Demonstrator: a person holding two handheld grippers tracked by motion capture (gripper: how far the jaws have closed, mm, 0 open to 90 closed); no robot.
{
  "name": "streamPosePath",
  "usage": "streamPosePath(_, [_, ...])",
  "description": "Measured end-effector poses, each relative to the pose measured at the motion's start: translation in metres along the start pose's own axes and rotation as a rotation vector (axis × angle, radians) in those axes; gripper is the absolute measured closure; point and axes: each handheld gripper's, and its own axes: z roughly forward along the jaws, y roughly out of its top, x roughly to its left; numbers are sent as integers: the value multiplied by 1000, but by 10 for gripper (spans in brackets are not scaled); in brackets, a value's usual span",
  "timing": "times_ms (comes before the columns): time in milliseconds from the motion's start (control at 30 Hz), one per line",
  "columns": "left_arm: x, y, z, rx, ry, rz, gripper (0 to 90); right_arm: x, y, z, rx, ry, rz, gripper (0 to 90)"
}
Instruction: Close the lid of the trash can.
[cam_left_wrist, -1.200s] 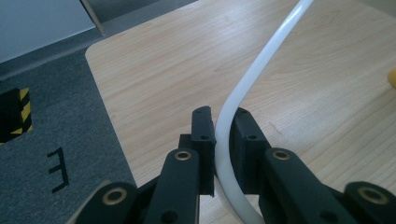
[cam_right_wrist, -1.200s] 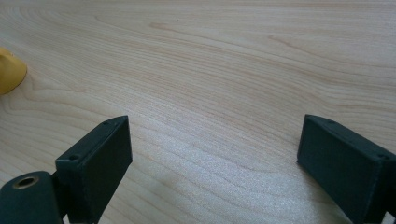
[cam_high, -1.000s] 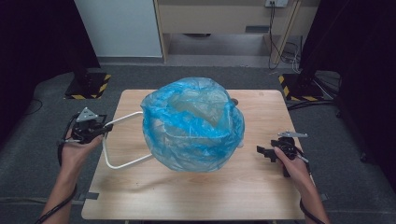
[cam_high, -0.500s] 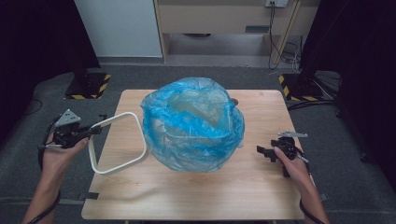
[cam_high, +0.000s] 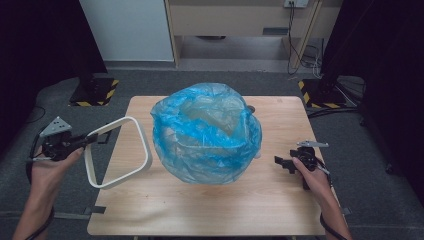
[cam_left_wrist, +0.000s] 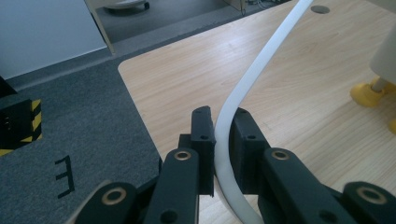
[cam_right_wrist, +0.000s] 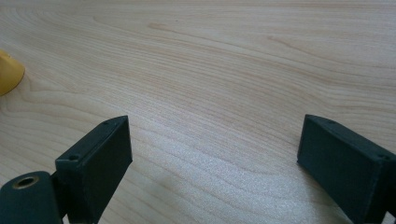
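Wooden table (cam_high: 210, 210), dark floor around — left gripper (cam_high: 82, 142) clamped on white ring (cam_high: 145, 150) at 9 o'clock of blue-bagged bin (cam_high: 207, 135), likely freeing the liner. Right gripper (cam_high: 280, 162) at 3 o'clock — jaws apart, idle.

A light wooden table (cam_high: 210, 210) carries a bin lined with a blue bag (cam_high: 207, 135).

- High view: soft overhead light on the table (cam_high: 210, 210), dark surround — slightly soft focus.
- Gripper views: bright, even; near jaws blurred — faint sheen on the wood.
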Motion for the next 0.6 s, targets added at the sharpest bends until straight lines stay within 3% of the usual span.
streamPosePath(367, [-5,16,-13,-55,-27,-4,804,1,0,1,1,-4,-3,99])
streamPosePath(600, [-16,39,-30,-92,-45,19,805,1,0,1,2,-5,-7,99])
